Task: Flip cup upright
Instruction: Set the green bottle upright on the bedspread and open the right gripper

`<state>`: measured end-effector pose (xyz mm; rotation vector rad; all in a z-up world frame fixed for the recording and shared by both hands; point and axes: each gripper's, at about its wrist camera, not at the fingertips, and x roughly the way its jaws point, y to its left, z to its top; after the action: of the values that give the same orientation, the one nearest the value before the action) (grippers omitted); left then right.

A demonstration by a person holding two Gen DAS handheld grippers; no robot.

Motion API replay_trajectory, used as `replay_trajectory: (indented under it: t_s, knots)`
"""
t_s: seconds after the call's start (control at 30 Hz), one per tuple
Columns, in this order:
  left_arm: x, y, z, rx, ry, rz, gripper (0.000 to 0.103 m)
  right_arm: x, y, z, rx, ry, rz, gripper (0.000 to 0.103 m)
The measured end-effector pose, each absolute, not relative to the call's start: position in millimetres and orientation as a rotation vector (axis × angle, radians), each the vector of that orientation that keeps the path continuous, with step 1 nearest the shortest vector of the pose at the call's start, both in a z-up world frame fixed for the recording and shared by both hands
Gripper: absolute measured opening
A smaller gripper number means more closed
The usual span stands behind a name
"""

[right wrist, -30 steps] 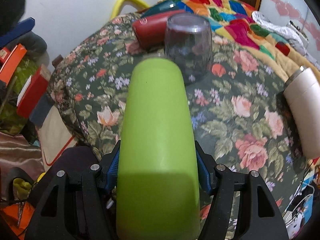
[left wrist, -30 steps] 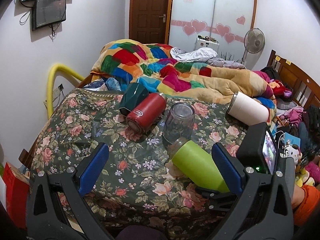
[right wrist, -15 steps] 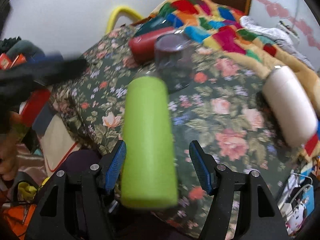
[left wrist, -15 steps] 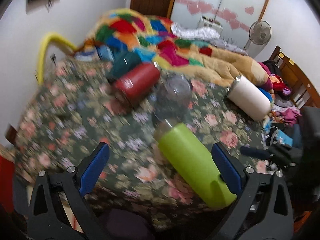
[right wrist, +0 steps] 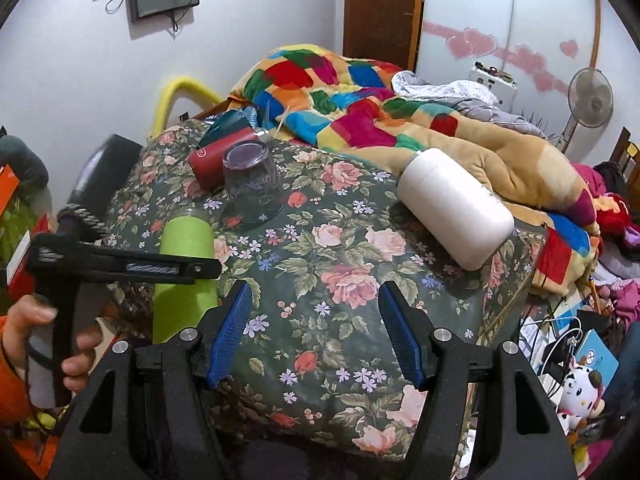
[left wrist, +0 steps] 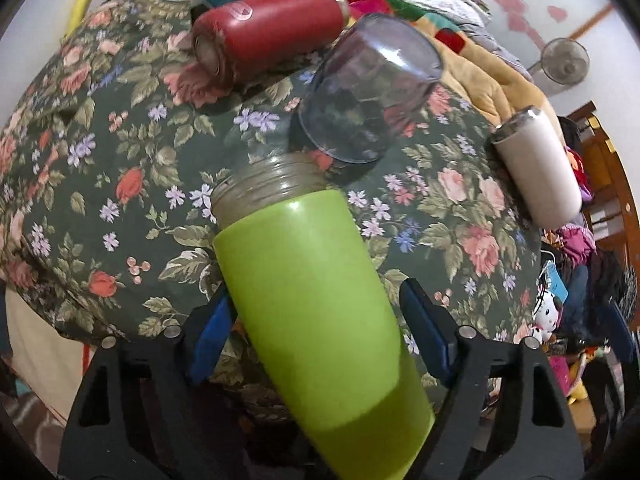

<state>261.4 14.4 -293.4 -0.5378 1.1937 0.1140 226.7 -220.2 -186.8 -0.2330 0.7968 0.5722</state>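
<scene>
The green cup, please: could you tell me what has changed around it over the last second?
The right claw let go of the green cup and drew back, open. The left claw moved in and now straddles it, not visibly clamped. The cup still lies on its side; red bottle, upturned glass and white bottle stayed put.

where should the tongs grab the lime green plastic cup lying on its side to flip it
Grip the lime green plastic cup across its smooth middle, coming from its closed base end. It lies with the clear threaded mouth pointing away; the left tongs already straddle it there, open. The right tongs are empty.
</scene>
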Motion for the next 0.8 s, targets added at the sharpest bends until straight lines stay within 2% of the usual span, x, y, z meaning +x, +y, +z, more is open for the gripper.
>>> replay_trajectory:
  t_s: [0.27, 0.4, 0.8]
  knots:
    - [269.0, 6.1, -289.9, -0.493, 1.164, 0.127, 0.067, 218.7, -223.8, -189.9, -0.205, 0.793, 0.572, 0.064]
    - [262.4, -4.6, -264.3, -0.444, 1.095, 0.081, 0.063, 217.4, -225.5, -188.3, -0.193, 0.792, 0.559, 0.065]
    - [244.1, -30.3, -172.5, -0.274, 0.858, 0.014, 0.063, 219.0, -233.4, -175.0, -0.160, 0.760, 0.544, 0.065]
